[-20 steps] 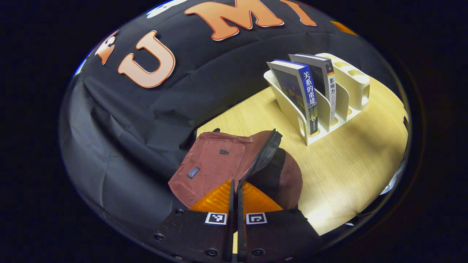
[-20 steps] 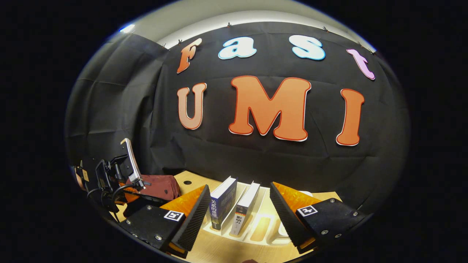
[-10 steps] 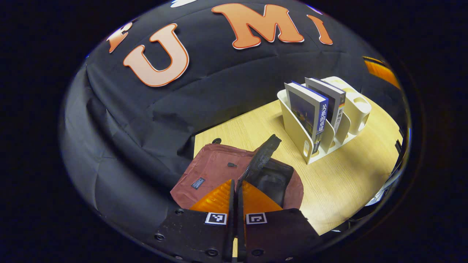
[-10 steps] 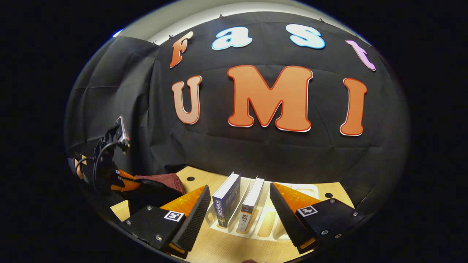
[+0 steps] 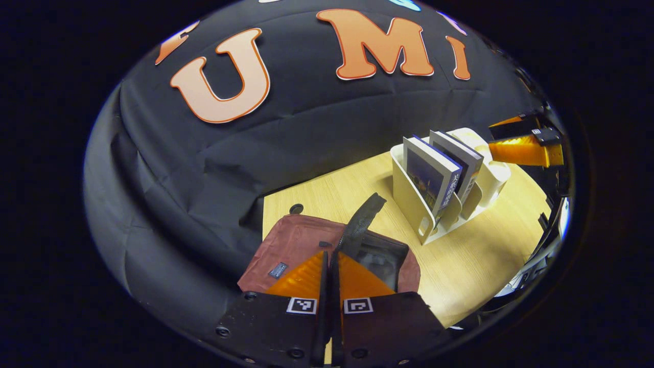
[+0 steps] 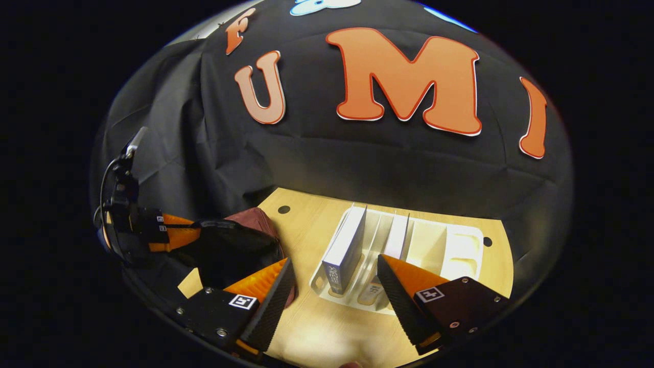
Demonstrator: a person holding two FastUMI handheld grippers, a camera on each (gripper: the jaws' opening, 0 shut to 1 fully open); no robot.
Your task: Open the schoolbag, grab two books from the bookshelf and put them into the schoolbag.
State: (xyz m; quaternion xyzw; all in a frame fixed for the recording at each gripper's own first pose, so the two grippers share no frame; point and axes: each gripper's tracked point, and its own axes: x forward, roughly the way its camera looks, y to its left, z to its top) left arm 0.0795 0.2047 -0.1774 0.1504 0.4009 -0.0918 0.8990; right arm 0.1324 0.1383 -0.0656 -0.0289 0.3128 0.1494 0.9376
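Observation:
A maroon schoolbag (image 5: 299, 243) lies on the wooden table, and its dark inside (image 5: 380, 255) shows. My left gripper (image 5: 331, 255) is shut on the bag's black zipper flap (image 5: 360, 225) and holds it raised. To the right, a white bookshelf rack (image 5: 406, 197) holds two upright books, a blue one (image 5: 429, 176) and a grey one (image 5: 460, 153). My right gripper (image 6: 334, 266) hangs open above the rack's front, over the left book (image 6: 347, 245) and the second book (image 6: 397, 235). The bag (image 6: 255, 220) and left gripper (image 6: 168, 232) sit to its left. The right gripper (image 5: 521, 145) hovers beyond the rack.
The rack (image 6: 460, 250) has free slots on its right side. Bare wooden table (image 6: 306, 225) lies between bag and rack, with small round holes near the back edge. Black cloth wall stands close behind the table.
My right gripper has tipped downward and moved in over the rack, still open. The left gripper has kept its hold on the flap, and more of the bag's inside now shows.

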